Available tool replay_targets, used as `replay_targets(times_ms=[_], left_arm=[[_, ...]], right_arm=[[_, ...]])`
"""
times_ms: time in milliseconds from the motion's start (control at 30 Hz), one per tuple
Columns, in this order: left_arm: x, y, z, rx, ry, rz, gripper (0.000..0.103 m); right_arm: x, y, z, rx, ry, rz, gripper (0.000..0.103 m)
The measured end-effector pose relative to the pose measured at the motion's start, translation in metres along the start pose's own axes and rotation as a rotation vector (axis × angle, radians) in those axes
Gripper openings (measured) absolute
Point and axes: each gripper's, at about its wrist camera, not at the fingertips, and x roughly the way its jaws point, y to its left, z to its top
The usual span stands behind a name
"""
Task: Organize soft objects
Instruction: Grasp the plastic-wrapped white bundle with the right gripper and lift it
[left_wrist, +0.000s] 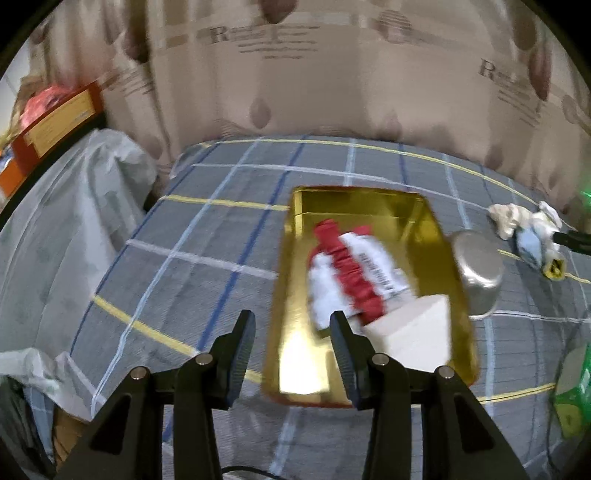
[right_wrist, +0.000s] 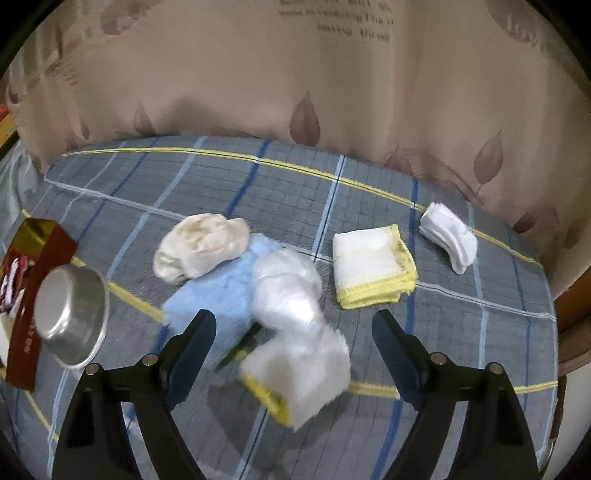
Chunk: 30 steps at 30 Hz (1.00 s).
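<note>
The left gripper (left_wrist: 292, 321) stood apart and empty over the glossy gold tray (left_wrist: 291, 284). The right gripper (right_wrist: 294, 319), apart, straddled a fluffy white cloth (right_wrist: 295, 332).

A plaid bed (right_wrist: 295, 192) carried a gold tray (left_wrist: 291, 280), steel bowl (right_wrist: 70, 325), blue towel (right_wrist: 218, 291), cream cloth (right_wrist: 199, 247), folded cloths (right_wrist: 373, 266) and white pads (right_wrist: 448, 236).
</note>
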Motion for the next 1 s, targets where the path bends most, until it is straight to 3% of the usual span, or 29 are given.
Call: replay_targets(times_ms=[233, 433, 600, 733, 1000], left_arm=[[0.005, -0.058, 0.032, 0.074, 0.015, -0.115, 0.043], [0.017, -0.119, 0.056, 0.159, 0.024, -0.199, 0.043], [0.027, -0.178, 0.064, 0.247, 0.029, -0.238, 0.043], [0.033, -0.222, 0.069, 0.291, 0.037, -0.29, 0.043], [0.048, -0.283, 0.086, 0.347, 0.003, -0.35, 0.049]], right_arm=[[0.031, -0.01, 0.005, 0.008, 0.024, 0.042, 0.069], [0.042, -0.015, 0.004, 0.035, 0.015, 0.101, 0.038], [0.024, -0.019, -0.002, 0.056, -0.037, 0.116, 0.036], [-0.016, -0.024, -0.009, 0.097, -0.105, 0.151, 0.036], [-0.087, -0.024, -0.065, 0.21, -0.146, 0.157, 0.036]])
